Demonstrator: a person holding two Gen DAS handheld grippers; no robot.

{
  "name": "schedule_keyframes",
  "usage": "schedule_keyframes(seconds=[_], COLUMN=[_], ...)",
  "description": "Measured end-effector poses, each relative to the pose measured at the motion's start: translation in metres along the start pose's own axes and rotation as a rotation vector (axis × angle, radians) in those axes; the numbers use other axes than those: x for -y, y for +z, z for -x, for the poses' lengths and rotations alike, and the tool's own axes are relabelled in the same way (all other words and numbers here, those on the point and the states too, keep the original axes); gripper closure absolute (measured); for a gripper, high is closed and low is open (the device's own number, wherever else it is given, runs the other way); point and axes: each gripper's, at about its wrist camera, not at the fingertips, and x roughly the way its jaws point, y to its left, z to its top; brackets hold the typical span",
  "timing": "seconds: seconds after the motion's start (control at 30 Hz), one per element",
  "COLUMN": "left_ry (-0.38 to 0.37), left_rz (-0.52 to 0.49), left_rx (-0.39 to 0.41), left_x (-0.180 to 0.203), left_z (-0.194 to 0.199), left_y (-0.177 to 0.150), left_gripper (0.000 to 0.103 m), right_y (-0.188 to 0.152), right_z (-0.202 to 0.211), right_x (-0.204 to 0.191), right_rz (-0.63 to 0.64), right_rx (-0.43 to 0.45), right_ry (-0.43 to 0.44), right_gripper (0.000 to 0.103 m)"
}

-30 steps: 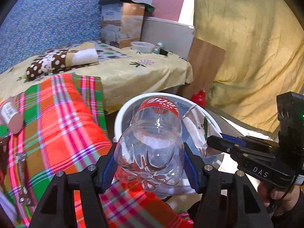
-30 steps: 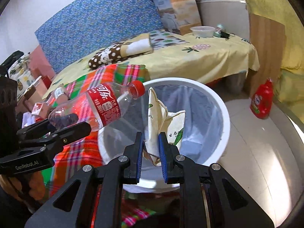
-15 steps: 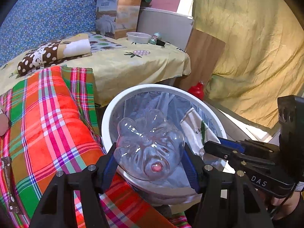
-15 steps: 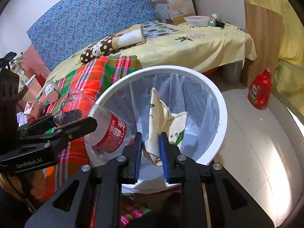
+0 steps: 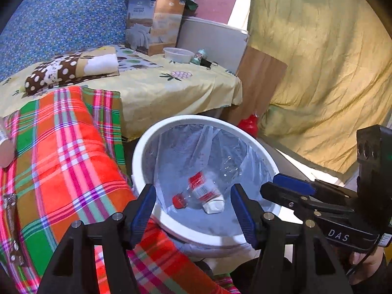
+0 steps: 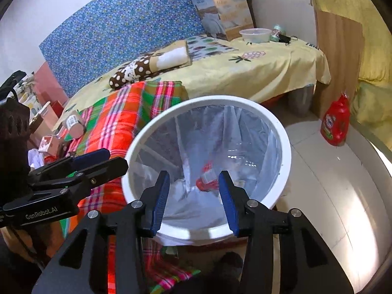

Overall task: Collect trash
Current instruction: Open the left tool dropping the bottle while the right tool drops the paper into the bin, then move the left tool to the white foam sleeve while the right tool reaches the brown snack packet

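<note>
A white bin (image 5: 147, 142) with a clear liner stands beside the bed. At its bottom lie a clear plastic bottle (image 5: 198, 193) with a red label and cap and a white paper packet (image 5: 213, 205). My left gripper (image 5: 193, 208) hangs open over the bin's near rim with nothing between its fingers. In the right wrist view the bin (image 6: 208, 100) fills the middle and the bottle (image 6: 208, 178) shows deep inside. My right gripper (image 6: 193, 201) is over the near rim, its jaws opening and empty. Each gripper shows in the other's view: right gripper (image 5: 272, 186), left gripper (image 6: 115, 159).
A plaid blanket (image 5: 61, 159) covers the bed edge left of the bin, with a paper cup (image 6: 73, 122) and a small carton (image 6: 47, 144) on it. A red detergent bottle (image 6: 335, 125) stands on the floor at the right. A cardboard box (image 5: 154, 22) and a bowl (image 5: 178, 55) sit at the far end.
The bottle has left my left gripper and dropped into the bin. My right gripper has opened and the white packet it held has fallen in too.
</note>
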Motion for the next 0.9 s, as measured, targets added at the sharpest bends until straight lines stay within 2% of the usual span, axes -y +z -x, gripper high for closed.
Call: schedule_keyframes(seconds=[0.23, 0.9], left_ry=[0.039, 0.214], left_rz=[0.044, 0.136], left_rx=[0.044, 0.143], left_x=[-0.013, -0.051], left_z=[0.034, 0.141], left_y=[-0.015, -0.069], left_gripper=[0.04, 0.041], right_y=[-0.002, -0.021], right_z=[0.014, 0.027], right_x=[-0.023, -0.099], right_rz=[0.043, 0.182], right_rx=[0.046, 0.036], right_ry=[0.023, 0.112], right_gripper=[0.059, 0.059])
